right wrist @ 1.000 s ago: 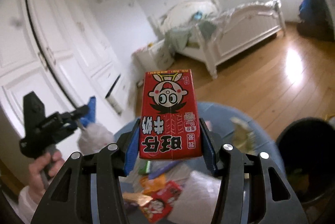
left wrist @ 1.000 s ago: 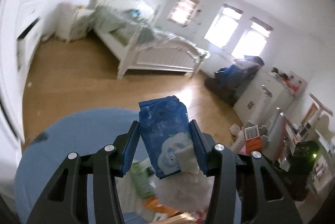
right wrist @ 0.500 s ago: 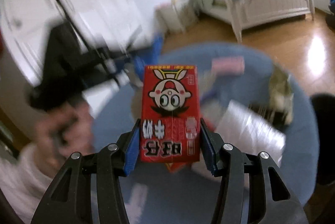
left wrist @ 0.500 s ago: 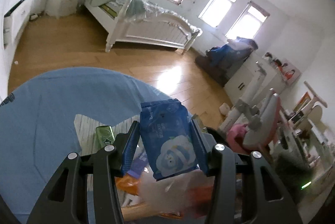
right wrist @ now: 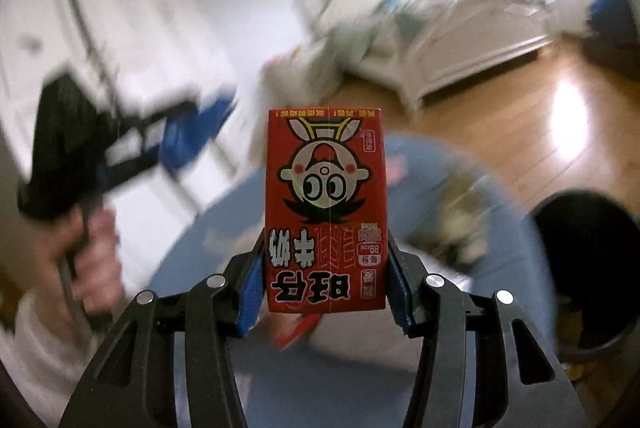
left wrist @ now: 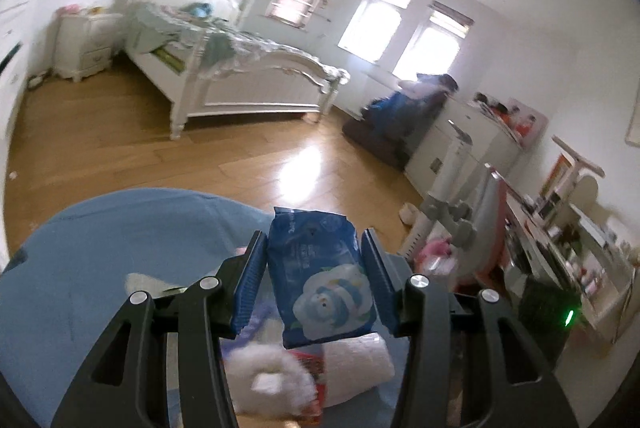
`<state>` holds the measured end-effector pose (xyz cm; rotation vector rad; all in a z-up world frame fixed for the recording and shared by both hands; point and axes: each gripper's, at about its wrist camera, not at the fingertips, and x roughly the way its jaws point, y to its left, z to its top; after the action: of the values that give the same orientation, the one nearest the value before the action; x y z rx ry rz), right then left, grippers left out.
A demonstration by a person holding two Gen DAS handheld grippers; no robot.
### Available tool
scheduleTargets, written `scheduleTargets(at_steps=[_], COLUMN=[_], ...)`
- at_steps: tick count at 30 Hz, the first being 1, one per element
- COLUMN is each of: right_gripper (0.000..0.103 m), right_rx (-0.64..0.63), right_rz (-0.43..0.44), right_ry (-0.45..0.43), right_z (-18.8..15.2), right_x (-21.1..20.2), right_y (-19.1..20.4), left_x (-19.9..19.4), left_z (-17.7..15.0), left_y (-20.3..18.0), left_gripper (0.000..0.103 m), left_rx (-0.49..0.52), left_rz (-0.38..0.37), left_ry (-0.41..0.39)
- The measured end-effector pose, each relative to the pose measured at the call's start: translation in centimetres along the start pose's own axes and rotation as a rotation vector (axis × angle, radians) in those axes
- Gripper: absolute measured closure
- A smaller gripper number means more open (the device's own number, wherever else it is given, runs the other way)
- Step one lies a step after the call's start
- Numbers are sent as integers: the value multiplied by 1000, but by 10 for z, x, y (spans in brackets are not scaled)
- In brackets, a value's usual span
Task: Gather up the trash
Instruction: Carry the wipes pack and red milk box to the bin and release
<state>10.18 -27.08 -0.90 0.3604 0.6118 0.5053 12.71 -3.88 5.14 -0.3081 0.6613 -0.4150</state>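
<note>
the left gripper is clenched on a blue wipes packet, its blue pads pressing both sides, held above the round blue table where white tissue wads and a red wrapper lie just under it. the right gripper grips a red milk carton (printed face upside down) over the same table, with a black bin just beside the table's right edge and the white bed well beyond it.

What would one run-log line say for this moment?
left gripper: shut on blue packet | right gripper: shut on red carton | black bin: nearby
</note>
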Motion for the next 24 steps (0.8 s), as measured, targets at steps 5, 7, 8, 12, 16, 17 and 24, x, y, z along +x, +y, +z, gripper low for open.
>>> scheduleTargets(at_steps=[5, 7, 8, 12, 16, 17, 24], right_gripper=[52, 52, 52, 52, 52, 52, 51], right_rx=[81, 96, 104, 153, 195, 206, 272], right_rz=[-171, -235, -264, -334, -369, -373, -386], right_ry=[-145, -157, -154, -123, -78, -67, -19], right_z=[27, 31, 32, 24, 16, 14, -13], right_x=[-44, -50, -51, -52, -33, -31, -9], right_y=[-61, -85, -97, -146, -179, -189, -230], left_x=[44, 71, 82, 137, 186, 196, 243], left_z=[-2, -5, -8, -21, -35, -37, -51], left_y=[-48, -68, -76, -104, -125, -129, -139], left_gripper=[55, 55, 55, 55, 55, 55, 55], left_rx=[75, 95, 101, 112, 118, 121, 125], left_rz=[-89, -139, -157, -213, -232, -235, -240], left_ry=[44, 78, 94, 184, 267, 282, 366])
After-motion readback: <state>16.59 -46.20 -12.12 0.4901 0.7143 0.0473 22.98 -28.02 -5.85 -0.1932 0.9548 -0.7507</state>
